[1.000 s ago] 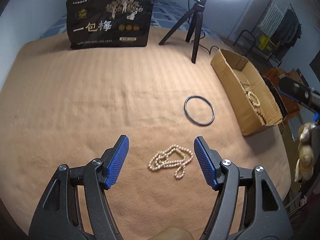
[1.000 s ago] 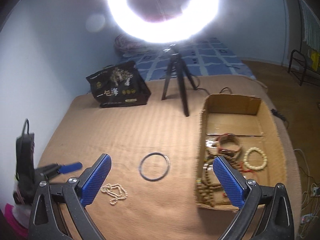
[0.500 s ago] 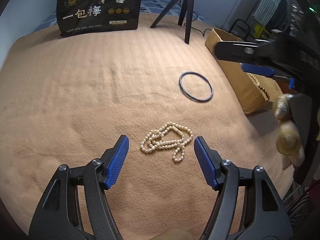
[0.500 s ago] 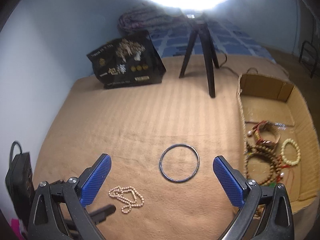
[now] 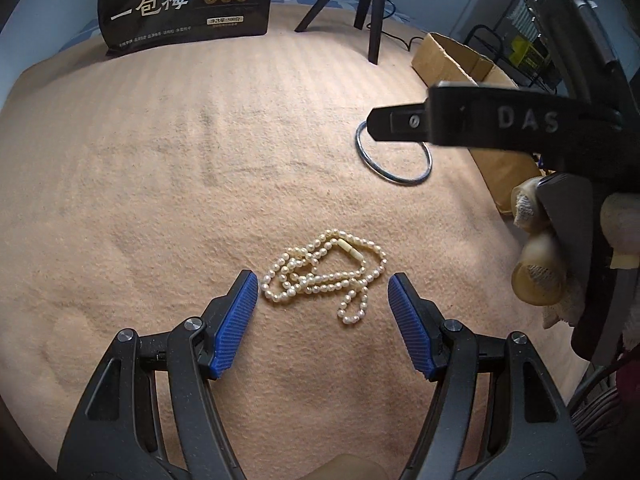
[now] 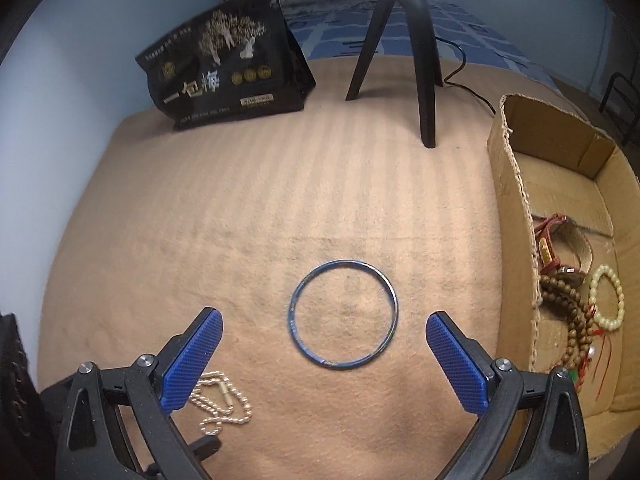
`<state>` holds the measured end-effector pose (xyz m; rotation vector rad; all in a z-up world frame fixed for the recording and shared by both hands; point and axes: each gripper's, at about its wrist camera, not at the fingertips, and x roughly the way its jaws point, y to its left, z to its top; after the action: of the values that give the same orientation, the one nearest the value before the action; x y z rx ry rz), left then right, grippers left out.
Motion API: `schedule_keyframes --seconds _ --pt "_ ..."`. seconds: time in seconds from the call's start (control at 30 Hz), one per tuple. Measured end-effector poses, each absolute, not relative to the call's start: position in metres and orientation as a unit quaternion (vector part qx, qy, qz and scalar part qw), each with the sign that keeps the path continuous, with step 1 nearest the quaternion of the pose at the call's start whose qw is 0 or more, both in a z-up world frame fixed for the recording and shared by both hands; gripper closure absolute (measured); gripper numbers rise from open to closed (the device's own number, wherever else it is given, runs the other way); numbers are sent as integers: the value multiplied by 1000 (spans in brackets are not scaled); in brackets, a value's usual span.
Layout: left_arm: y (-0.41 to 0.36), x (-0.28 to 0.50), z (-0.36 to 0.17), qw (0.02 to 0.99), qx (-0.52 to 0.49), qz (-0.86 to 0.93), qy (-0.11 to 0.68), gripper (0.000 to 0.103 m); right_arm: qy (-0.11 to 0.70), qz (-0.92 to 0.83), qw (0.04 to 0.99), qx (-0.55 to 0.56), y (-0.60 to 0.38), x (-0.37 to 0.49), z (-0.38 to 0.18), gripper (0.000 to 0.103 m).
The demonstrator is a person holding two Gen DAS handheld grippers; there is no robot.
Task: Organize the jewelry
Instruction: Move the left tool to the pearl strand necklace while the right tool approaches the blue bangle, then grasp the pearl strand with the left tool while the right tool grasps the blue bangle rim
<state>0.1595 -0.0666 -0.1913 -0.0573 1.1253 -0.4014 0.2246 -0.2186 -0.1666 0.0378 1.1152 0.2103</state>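
A tangled pearl necklace [image 5: 322, 274] lies on the tan blanket, just ahead of and between the blue pads of my left gripper [image 5: 323, 291], which is open and apart from it. A thin metal bangle [image 6: 343, 314] lies flat on the blanket; my right gripper [image 6: 324, 330] hangs open above it, its pads wide on either side. The necklace [image 6: 219, 399] also shows behind the right gripper's left finger. In the left wrist view the bangle [image 5: 394, 152] is partly covered by the right gripper's black finger [image 5: 460, 124], held by a gloved hand [image 5: 538, 268].
A cardboard box [image 6: 516, 208] at the right holds several bead bracelets [image 6: 568, 304]. A black snack bag [image 6: 224, 68] and a black tripod [image 6: 424, 60] with its cable stand at the back. The blanket's edge [image 5: 556, 336] drops off on the right.
Both grippers came down toward the blanket. The necklace and the bangle grew larger in their views. The right gripper swung left from over the box to over the bangle, entering the left view.
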Motion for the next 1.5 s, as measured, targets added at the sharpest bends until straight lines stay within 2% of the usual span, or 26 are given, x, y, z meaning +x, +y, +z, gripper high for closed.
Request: schedule_keyframes --seconds 0.2,0.37,0.7,1.23,1.3,1.37,1.4,1.47,1.5 --pt "-64 165 -195 826 -29 -189 530 33 528 104 843 -9 -209 229 -170 0" --pt "-64 165 -192 829 -35 -188 525 33 531 113 840 -5 -203 232 -169 14" --pt "-66 165 -192 831 -30 -189 522 33 555 80 827 -25 -197 246 -187 14" --pt "-84 168 -201 832 -2 -189 522 33 579 68 812 -33 -199 262 -212 7" --pt "-87 168 -202 833 7 -186 520 38 582 68 809 -41 -197 261 -213 7" --pt "-90 168 -203 836 16 -178 518 51 584 69 807 -45 -196 260 -213 7" --pt "-88 169 -203 837 14 -177 517 53 585 69 807 -48 -196 259 -213 8" --pt "-83 171 -203 839 9 -174 516 67 586 68 806 -53 -195 257 -213 11" --pt "-81 173 -203 840 7 -171 515 70 586 67 806 -55 -194 256 -213 12"
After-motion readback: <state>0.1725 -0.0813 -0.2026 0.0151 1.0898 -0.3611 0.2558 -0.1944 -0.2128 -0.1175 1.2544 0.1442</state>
